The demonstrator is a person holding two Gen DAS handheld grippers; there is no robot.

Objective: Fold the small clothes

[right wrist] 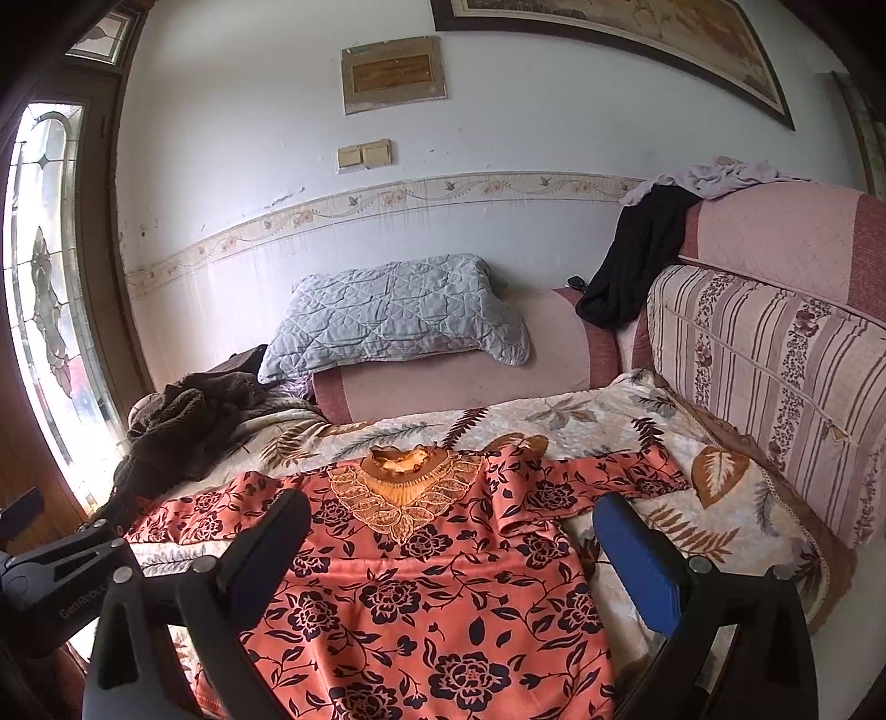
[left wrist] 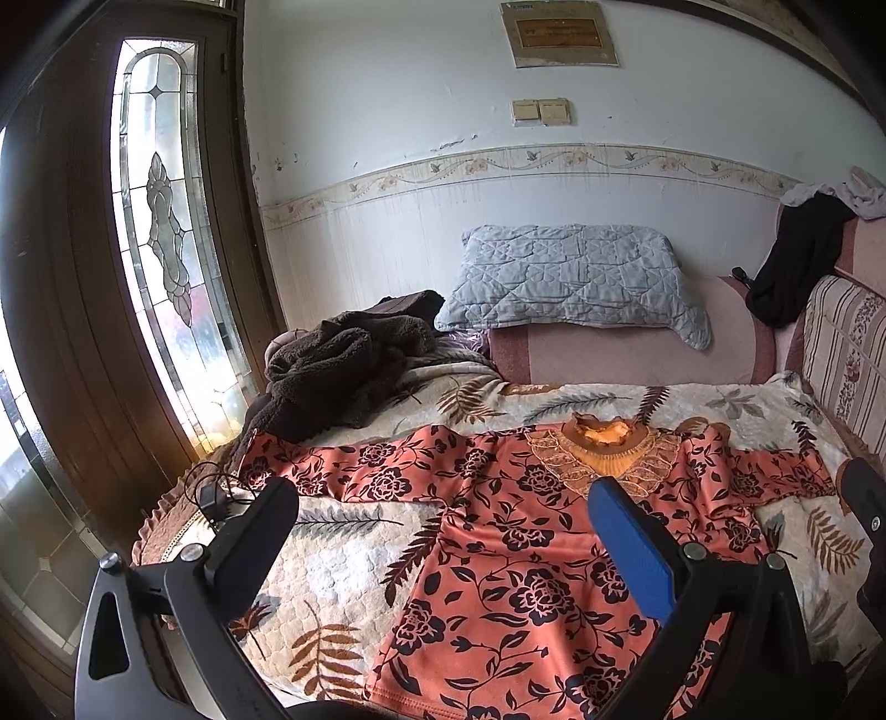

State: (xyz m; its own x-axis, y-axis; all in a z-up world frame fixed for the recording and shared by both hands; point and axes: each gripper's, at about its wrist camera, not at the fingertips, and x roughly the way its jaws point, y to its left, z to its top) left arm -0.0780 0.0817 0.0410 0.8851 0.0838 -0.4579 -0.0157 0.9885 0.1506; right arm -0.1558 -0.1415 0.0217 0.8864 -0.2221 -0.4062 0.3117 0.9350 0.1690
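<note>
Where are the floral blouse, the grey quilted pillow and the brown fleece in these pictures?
floral blouse (right wrist: 443,598): right wrist view, middle of its front panel.
grey quilted pillow (left wrist: 570,277): left wrist view, centre of its quilted face.
brown fleece (left wrist: 338,365): left wrist view, middle of the crumpled heap.

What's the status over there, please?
Left tool and right tool open, empty. Orange floral blouse flat on leaf-print blanket, sleeves out, unfolded. Nothing on it.

White wall (left wrist: 421,99) with floral border strip (left wrist: 498,166) spans frame top. Dark-framed leaded-glass window (left wrist: 160,232) at left admits daylight. Wall plaque (left wrist: 559,33) and twin switches (left wrist: 540,112) sit upper centre. Pink sofa backrest (right wrist: 775,238) occupies right side; grey quilted pillow (left wrist: 576,277) at centre.
</note>
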